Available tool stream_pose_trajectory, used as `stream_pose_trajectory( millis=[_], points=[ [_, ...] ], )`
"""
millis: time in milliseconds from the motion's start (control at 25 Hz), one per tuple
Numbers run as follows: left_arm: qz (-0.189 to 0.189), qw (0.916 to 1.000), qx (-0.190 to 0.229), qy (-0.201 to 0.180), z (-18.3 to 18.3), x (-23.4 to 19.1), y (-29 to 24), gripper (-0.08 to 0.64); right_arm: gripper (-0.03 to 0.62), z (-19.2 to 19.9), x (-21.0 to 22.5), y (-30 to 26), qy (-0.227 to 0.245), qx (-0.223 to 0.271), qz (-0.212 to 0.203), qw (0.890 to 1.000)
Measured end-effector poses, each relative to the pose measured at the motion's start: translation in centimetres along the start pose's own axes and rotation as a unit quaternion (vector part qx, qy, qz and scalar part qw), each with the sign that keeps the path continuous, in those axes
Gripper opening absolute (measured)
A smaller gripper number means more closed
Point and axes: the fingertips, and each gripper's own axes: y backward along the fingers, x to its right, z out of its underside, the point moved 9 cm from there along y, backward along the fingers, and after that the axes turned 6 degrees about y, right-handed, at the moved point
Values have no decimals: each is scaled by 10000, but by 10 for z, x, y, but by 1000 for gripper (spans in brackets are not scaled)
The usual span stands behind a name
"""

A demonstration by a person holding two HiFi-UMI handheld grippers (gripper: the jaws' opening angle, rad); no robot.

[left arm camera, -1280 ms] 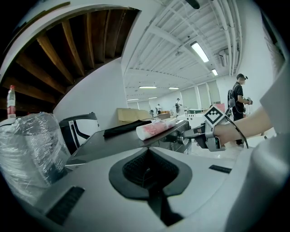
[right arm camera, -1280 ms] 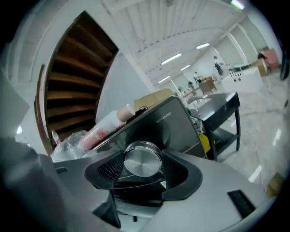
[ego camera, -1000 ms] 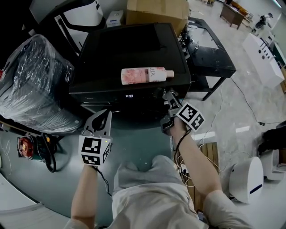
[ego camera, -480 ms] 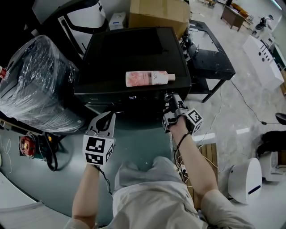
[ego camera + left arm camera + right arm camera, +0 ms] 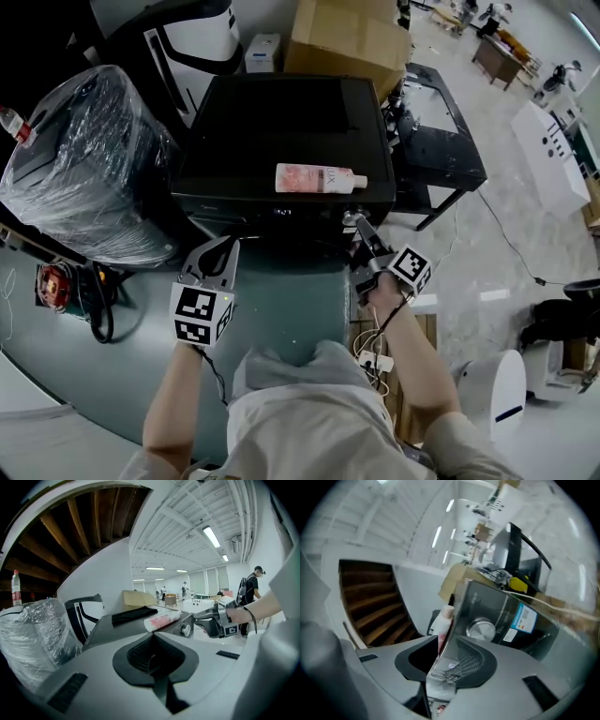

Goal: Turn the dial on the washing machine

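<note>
The black washing machine (image 5: 281, 131) stands in front of me with a pink bottle (image 5: 319, 177) lying on its lid. Its silver dial (image 5: 480, 630) sits on the front panel, and it also shows in the left gripper view as the dial (image 5: 186, 630). My right gripper (image 5: 356, 225) points at the panel's right end, its tips just short of the dial. Its jaws are closing, and in its own view the right gripper (image 5: 440, 667) has the panel's edge in front of it, not the dial. My left gripper (image 5: 220, 248) hangs shut and empty below the machine's front left.
A bulky plastic-wrapped load (image 5: 84, 159) stands left of the machine. A cardboard box (image 5: 347, 37) is behind it and a black table (image 5: 441, 131) to its right. A power strip with cables (image 5: 370, 361) lies on the floor by my right arm. A white round device (image 5: 497, 403) stands at lower right.
My head view has shifted, so the machine sits lower in the picture. The right gripper stays at the panel's right end, its wrist turned a little. The left gripper has barely moved.
</note>
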Motion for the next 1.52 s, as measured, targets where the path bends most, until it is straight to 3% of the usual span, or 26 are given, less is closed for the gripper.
stream_pose_trajectory(
  millis=[160,240,400,520,600,760,960,1080,1240,1320,1520],
  points=[
    [-131,9996,253,-77,-34,4,23,21,84,-13,-61,22,1527,-343,-222,9874],
    [-145,9992,348,-93,-52,9,36,21,52,-21,-94,36,2336,-339,-302,9713],
    [-51,9971,733,-206,-95,24,70,21,29,-31,-168,66,4250,-395,-385,9035],
    [-82,9961,833,-287,-119,33,94,20,29,-34,-210,89,4920,-296,-415,8691],
    [-127,9958,836,-360,-132,39,109,20,29,-37,-235,103,5137,-228,-453,8565],
    [-310,9923,1040,-600,-153,47,136,20,29,-41,-282,127,5362,-148,-678,8412],
    [-409,9880,1391,-524,-175,46,162,20,28,-43,-325,151,6028,56,-709,7948],
    [-420,9871,1379,-700,-183,52,172,20,28,-47,-341,163,6190,170,-730,7818],
    [-255,9864,1494,-643,-202,68,180,20,28,-47,-362,176,6577,174,-700,7498],
    [-232,9848,1597,-644,-212,75,182,21,28,-46,-369,180,6605,197,-738,7469],
    [-230,9843,1627,-651,-220,78,187,21,28,-44,-378,185,6487,289,-823,7561]
  ],
)
